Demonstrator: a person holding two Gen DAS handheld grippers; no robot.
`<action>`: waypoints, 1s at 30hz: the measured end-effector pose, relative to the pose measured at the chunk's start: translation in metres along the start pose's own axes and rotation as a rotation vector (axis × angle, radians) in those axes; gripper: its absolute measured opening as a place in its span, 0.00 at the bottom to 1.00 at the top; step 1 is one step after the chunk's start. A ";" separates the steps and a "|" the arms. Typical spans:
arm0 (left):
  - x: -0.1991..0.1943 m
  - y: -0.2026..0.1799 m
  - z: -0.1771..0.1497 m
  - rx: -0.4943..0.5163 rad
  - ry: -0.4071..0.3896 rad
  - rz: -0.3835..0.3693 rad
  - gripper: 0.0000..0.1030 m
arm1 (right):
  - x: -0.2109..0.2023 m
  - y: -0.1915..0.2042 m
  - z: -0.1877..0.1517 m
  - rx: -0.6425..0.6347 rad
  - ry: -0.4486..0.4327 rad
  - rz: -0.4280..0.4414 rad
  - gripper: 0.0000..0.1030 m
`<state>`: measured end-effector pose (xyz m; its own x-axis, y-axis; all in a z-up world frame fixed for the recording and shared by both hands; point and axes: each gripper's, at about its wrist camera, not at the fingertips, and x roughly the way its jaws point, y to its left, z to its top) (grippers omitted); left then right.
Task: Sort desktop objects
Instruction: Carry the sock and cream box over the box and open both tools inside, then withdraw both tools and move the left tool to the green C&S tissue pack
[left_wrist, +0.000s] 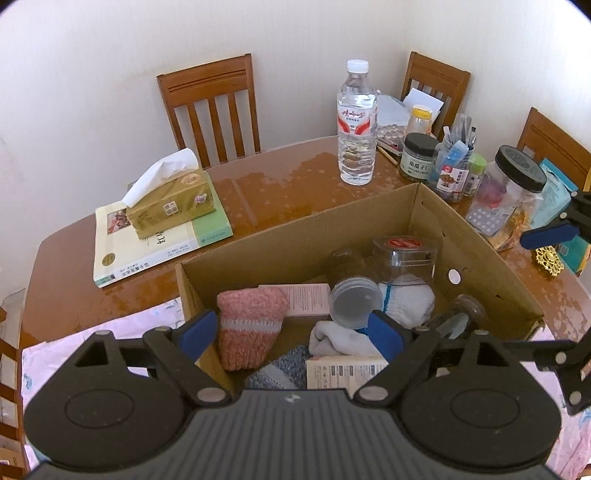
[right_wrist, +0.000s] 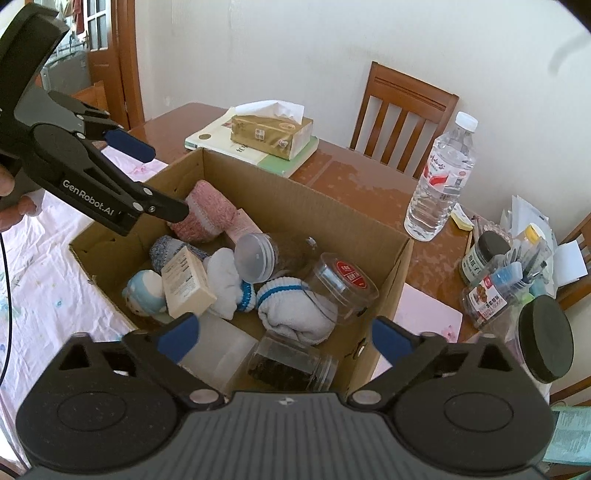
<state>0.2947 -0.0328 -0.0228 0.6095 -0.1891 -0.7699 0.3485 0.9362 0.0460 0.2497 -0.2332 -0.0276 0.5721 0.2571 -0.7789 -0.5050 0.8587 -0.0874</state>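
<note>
Cardboard box is crammed; both my hand-held grippers, left and right, gape wide, empty; jars could topple if nudged.

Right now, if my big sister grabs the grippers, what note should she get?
Left hand-held gripper: open, empty, over the cardboard box.
Right hand-held gripper: open, empty, at the box's other side.
In the box: pink sock, white socks, jars, small cartons.
On the table: water bottle, tissue box on a book, a cluster of jars by the right gripper.
Nothing is held; sorting appears unfinished.
</note>
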 end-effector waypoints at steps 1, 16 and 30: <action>-0.003 -0.001 -0.002 -0.002 -0.001 0.000 0.90 | -0.002 0.001 -0.002 0.000 -0.004 -0.001 1.00; -0.049 -0.029 -0.034 -0.025 -0.011 0.034 0.92 | -0.034 0.011 -0.035 0.040 -0.022 0.019 1.00; -0.075 -0.066 -0.059 -0.057 -0.029 0.005 0.92 | -0.066 0.006 -0.072 0.099 -0.045 -0.031 1.00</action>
<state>0.1840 -0.0632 -0.0052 0.6319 -0.1917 -0.7509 0.3044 0.9525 0.0130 0.1620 -0.2774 -0.0213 0.6160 0.2470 -0.7481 -0.4215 0.9056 -0.0481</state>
